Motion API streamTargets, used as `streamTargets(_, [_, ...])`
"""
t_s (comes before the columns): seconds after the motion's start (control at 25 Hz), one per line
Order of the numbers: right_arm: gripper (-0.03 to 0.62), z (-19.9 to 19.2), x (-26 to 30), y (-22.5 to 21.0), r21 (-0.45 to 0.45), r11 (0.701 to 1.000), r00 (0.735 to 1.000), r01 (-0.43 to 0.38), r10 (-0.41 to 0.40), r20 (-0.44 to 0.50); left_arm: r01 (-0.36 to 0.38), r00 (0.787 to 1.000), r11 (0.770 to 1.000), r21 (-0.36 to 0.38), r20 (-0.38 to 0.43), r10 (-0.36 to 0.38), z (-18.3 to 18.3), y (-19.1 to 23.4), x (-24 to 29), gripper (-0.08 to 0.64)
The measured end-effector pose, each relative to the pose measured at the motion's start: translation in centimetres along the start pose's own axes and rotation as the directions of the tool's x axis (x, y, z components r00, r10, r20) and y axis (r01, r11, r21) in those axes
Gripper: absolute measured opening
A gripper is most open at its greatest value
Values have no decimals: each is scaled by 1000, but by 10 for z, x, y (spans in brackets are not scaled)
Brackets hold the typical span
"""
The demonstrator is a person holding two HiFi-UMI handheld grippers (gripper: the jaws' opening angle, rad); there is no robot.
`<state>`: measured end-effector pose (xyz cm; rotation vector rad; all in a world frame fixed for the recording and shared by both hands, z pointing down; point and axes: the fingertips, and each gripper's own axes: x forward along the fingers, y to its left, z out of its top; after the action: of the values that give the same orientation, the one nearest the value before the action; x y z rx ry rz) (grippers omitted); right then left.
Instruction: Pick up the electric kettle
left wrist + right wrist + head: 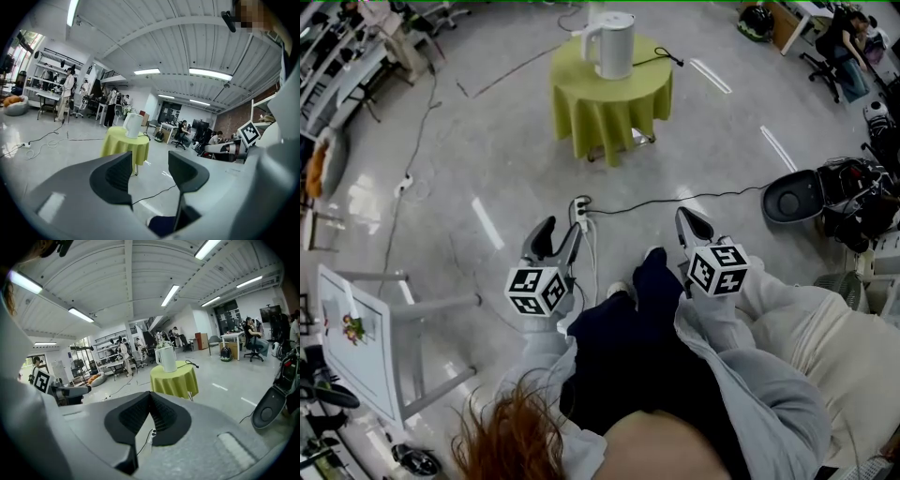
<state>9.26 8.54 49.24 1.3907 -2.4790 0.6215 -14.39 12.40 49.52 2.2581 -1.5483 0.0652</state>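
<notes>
The white electric kettle (612, 44) stands upright on a small round table draped in a yellow-green cloth (605, 108), far ahead across the floor. Both grippers are held low near the person's knees, well short of it. My left gripper (561, 228) is open with nothing between its jaws; in its own view the kettle (133, 125) sits on the table (124, 144) above and left of the gap between the fingers (115, 176). My right gripper (695, 227) is shut and empty, its tips meeting (150, 397) below the kettle (167, 358).
A power strip (580, 208) and cables lie on the grey floor between me and the table. A white frame stand (356, 342) is at the left. Black equipment (794, 195) and chairs crowd the right. A cord runs from the kettle off the table's right side.
</notes>
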Motion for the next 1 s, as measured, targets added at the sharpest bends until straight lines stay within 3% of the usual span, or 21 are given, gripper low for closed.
streamTargets(0.2, [2,11,24,-19,7,1000,1000,-9,9,0,-17,1000,1000,-4,0,17,6,9,26,238])
streamTargets(0.72, [2,96,101,-111,-36,999,999,-13,15,33,-12,997,1000,16,72,11,76,14,156,236])
streamTargets(1.0, [2,131,148,-143,-59,996,998,-60,62,19,-55,994,998,10,97,53,101,21,206,238])
